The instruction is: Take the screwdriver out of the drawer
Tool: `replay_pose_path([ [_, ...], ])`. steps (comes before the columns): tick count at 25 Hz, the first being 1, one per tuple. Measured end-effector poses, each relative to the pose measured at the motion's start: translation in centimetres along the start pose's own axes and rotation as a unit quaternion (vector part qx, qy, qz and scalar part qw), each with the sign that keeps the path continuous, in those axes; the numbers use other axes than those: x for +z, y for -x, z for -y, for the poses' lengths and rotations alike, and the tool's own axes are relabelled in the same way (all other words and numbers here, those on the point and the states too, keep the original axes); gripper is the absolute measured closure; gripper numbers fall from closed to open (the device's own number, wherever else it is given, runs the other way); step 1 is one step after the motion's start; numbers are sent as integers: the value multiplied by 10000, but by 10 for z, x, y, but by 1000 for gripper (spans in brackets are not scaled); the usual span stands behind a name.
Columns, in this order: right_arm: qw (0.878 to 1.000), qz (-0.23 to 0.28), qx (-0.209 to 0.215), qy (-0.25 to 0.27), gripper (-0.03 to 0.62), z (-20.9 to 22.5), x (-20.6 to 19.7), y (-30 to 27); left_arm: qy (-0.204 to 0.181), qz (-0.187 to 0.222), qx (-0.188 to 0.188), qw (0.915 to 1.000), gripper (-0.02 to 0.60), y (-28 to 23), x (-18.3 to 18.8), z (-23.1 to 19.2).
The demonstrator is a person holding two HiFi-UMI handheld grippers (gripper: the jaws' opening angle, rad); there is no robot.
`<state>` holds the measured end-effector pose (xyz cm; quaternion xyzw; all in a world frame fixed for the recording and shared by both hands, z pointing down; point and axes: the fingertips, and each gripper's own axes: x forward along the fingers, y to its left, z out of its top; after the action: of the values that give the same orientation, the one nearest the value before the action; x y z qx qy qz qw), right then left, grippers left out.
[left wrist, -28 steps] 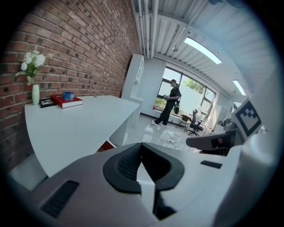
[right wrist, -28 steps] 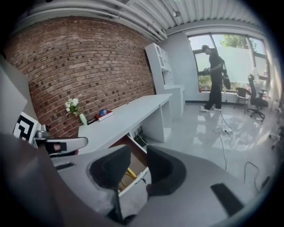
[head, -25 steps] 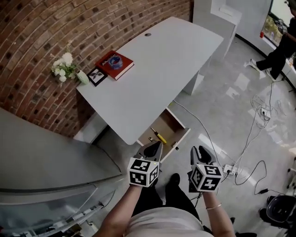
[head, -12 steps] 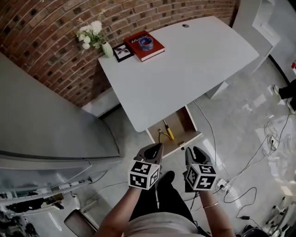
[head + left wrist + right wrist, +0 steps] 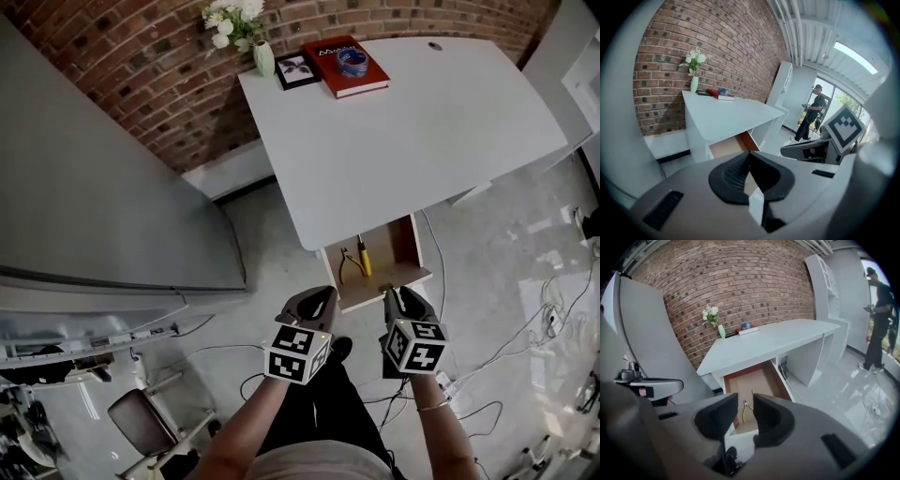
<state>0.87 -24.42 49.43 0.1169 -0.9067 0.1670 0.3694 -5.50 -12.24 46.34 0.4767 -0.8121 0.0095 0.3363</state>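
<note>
The screwdriver (image 5: 363,258), yellow-handled with a dark shaft, lies in the open drawer (image 5: 415,246) under the white desk (image 5: 412,131), beside yellow-handled pliers (image 5: 348,267). Both grippers hover side by side just in front of the drawer and touch nothing. My left gripper (image 5: 314,300) is shut and empty, its pads meeting at the tips (image 5: 749,157). My right gripper (image 5: 405,298) is open, and its own view (image 5: 746,405) looks through the gap into the drawer (image 5: 752,380). There the pliers (image 5: 743,411) show, along with a thin shaft (image 5: 752,391) whose handle the right jaw hides.
On the desk's far end stand a red book (image 5: 345,66), a small picture frame (image 5: 297,69) and a vase of white flowers (image 5: 246,23) against the brick wall. A large grey curved panel (image 5: 94,187) rises on the left. Cables (image 5: 525,328) trail on the floor; a person (image 5: 813,117) stands far off.
The view has swung round so that the drawer's open front now faces me. The drawer sits closer to both grippers. Neither gripper's jaws have changed.
</note>
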Motion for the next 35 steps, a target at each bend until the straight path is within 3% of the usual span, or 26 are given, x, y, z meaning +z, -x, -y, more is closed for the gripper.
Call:
replay_pose_path([
  [8, 9970, -425, 31, 641, 494, -16, -21, -37, 279, -30, 90, 9996, 588, 2, -24, -22],
  [20, 9926, -655, 67, 1019, 494, -20, -33, -97, 636, 134, 263, 9975, 588, -16, -50, -55],
  [25, 9931, -765, 72, 890, 494, -20, -35, -124, 891, 53, 441, 9950, 588, -20, -67, -75],
  [35, 9844, -1026, -59, 1428, 495, -4, -46, -178, 1036, 132, 591, 9928, 588, -32, -87, -93],
])
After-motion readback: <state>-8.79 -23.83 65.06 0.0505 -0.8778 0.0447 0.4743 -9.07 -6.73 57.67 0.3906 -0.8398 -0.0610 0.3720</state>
